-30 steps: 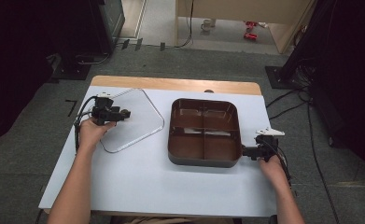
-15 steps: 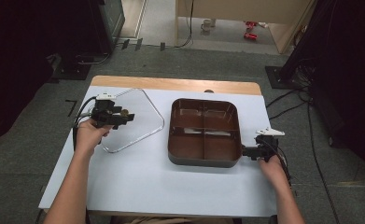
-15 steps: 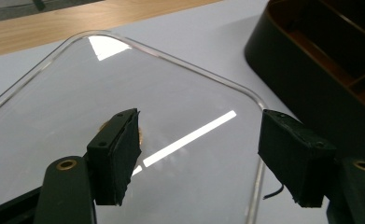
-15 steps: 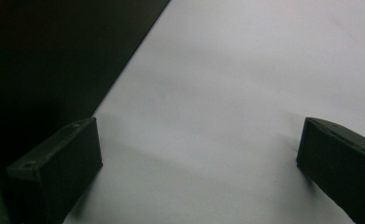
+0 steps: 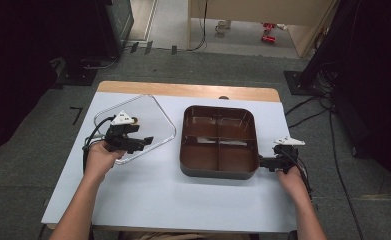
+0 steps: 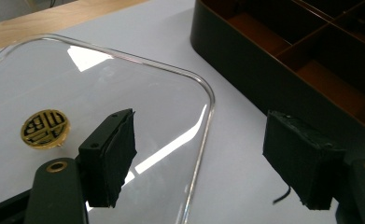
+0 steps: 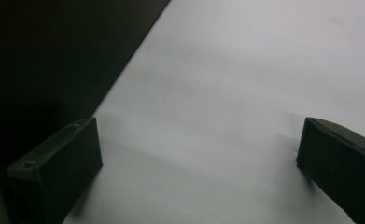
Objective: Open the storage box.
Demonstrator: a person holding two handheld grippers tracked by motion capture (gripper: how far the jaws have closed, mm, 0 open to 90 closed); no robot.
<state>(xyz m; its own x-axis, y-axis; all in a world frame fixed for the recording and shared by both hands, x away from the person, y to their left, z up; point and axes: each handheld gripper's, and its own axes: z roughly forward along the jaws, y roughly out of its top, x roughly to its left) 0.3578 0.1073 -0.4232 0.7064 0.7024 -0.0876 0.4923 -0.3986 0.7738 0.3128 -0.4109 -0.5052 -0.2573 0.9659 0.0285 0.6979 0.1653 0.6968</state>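
Nearest me, my right tongs [image 5: 264, 163] sit low on the white counter [image 5: 148, 195], jaws spread wide with nothing between them, their tips just beside the near right corner of the brown compartment tray [image 5: 219, 141]. My left tongs [image 5: 144, 143] hover over the clear lid [image 5: 133, 125] at the left; their jaws have just been opening and now stand wide, with the lid's right edge running between the pads but neither pad pressing on it. The lid lies flat on the counter, well apart from the tray, its gold round emblem [image 6: 45, 128] showing in the left gripper view. I judge the step in hand to be letting go of the lid after setting it down beside the tray. The next move, I think, calls for lifting the left tongs clear without dragging that edge. I count one lid, one tray with four open compartments, all looking empty, and one emblem on the lid.
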